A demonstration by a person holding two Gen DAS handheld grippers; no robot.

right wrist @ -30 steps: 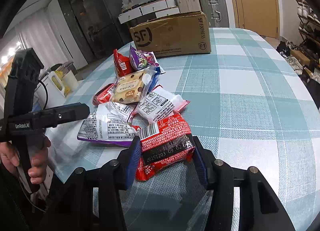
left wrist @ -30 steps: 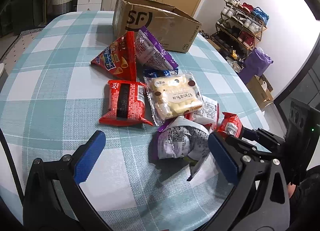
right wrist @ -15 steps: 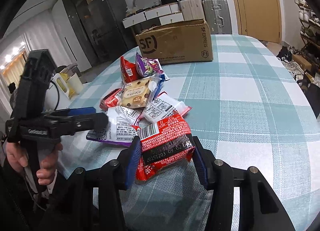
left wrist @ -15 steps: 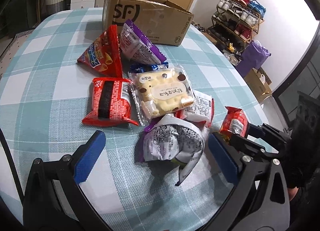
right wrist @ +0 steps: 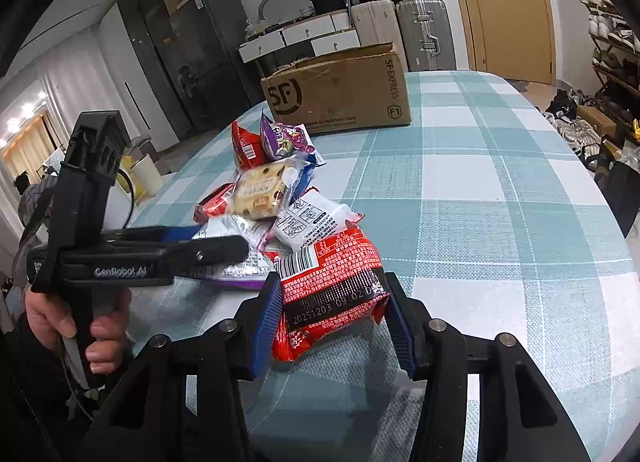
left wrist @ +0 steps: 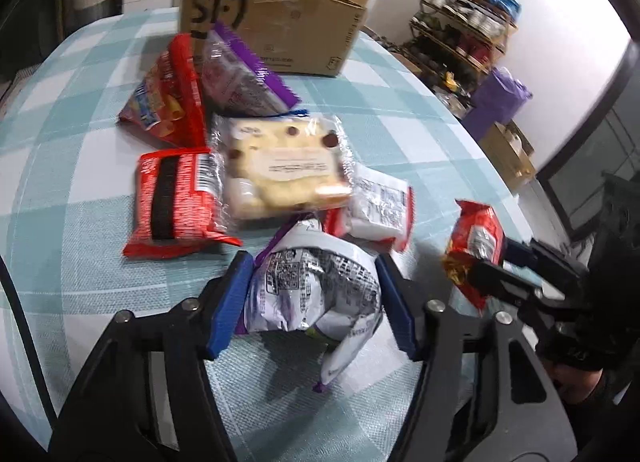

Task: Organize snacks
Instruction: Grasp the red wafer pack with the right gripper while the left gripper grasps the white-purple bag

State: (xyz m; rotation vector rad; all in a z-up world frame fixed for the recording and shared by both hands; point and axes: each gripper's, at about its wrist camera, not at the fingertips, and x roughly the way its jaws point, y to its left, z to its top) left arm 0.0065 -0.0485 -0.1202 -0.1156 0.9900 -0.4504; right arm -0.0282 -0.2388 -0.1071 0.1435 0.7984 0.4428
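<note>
It was a lived-in home. Behind the cardboard box [right wrist: 340,87] on the check-clothed worktop [right wrist: 500,197] stood suitcases [right wrist: 424,31], white drawers [right wrist: 304,37] and a wooden door [right wrist: 508,5]; right of the box, a crowded shoe rack [left wrist: 468,33] lined the wall.

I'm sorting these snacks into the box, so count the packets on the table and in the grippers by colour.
Red packets: 3
Purple-trimmed packets: 2
White packet with red edges: 1
Clear bread pack: 1
Blue packet, mostly hidden: 1
Total: 8
</note>
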